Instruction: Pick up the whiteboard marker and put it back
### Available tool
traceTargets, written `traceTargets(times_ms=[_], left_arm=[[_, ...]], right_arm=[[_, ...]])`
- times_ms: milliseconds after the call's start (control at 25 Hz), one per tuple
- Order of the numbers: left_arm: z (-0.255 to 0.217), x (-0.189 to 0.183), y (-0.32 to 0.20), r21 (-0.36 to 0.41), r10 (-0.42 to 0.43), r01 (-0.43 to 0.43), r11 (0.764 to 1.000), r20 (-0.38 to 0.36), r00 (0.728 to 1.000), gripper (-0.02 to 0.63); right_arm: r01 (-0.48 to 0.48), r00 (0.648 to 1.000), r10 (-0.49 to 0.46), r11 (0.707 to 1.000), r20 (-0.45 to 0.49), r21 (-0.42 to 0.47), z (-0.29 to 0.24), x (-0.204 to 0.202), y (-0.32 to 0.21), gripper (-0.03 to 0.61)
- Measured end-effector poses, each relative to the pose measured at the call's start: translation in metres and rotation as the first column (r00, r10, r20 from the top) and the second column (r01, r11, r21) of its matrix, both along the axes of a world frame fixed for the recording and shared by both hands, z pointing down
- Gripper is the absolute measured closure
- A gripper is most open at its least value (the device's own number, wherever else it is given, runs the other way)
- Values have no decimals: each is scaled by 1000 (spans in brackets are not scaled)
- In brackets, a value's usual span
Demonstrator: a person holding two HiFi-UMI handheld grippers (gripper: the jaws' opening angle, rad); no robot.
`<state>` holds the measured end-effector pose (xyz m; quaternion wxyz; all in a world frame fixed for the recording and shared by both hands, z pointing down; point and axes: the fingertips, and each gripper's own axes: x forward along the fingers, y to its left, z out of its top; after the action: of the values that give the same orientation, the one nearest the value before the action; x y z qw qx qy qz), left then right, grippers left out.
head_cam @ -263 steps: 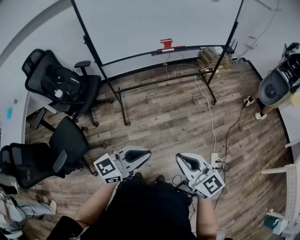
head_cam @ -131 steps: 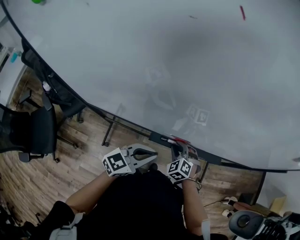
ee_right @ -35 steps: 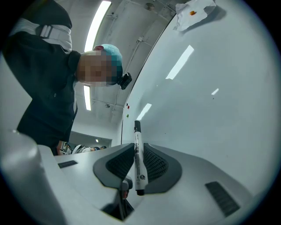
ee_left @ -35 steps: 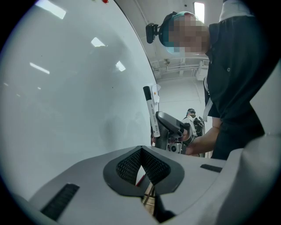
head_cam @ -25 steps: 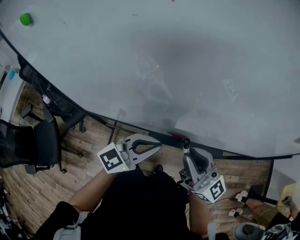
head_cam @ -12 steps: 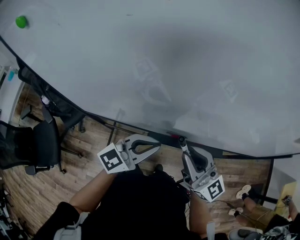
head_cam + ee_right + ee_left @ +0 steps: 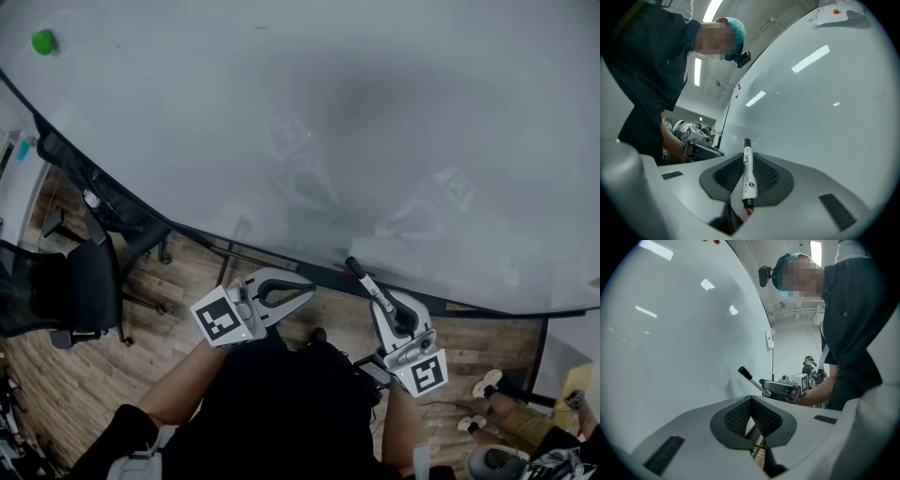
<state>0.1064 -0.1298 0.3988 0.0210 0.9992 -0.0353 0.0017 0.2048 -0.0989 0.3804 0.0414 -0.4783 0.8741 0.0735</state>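
The whiteboard marker [image 7: 366,279], white with a black cap, is clamped between the jaws of my right gripper [image 7: 389,305]. It sticks out up and to the left, its cap close to the whiteboard [image 7: 309,122], just above the dark tray [image 7: 473,305] along the board's lower edge. In the right gripper view the marker [image 7: 748,168] lies lengthwise between the pads of the right gripper [image 7: 746,177]. My left gripper [image 7: 305,292] hovers to the left of it, jaws together and empty. The left gripper view shows the left gripper [image 7: 752,427] and, beyond it, the marker [image 7: 751,379].
Black office chairs [image 7: 80,281] stand on the wooden floor at the left. A green magnet [image 7: 42,40] sticks to the board's top left. The board's stand legs [image 7: 225,267] run under the tray. Someone's feet [image 7: 487,384] show at the bottom right.
The right gripper has sunk a little and rolled, so the marker now leans further left with more of its length showing. The left gripper has stayed in place.
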Motion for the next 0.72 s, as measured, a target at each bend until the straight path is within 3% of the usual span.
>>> traceTargets(times_ms=[160,240,320,440,720], left_arm=[[5,2,2,-5,1,-1,1000,10,1000,604],[8,1,4,-11,2,-2,1000,20,1000,604],[8,-1,6,-15,7,-6,1000,26,1000,604],[12,-7,5,-24,-2,2,1000,33,999,604],[23,-13,5,-58,-22,25,998,46,999,604]], right_arm=[[6,984,-16,998,-178,-57,51,-5,-14,508],[12,935,-66,988,-349,-155,99,-9,-18,508],[2,890,-107,973,-444,-229,135,-11,-21,508],[-6,865,-133,961,-483,-276,168,-11,-26,508],[0,853,-188,933,-486,-360,205,-9,-24,509]])
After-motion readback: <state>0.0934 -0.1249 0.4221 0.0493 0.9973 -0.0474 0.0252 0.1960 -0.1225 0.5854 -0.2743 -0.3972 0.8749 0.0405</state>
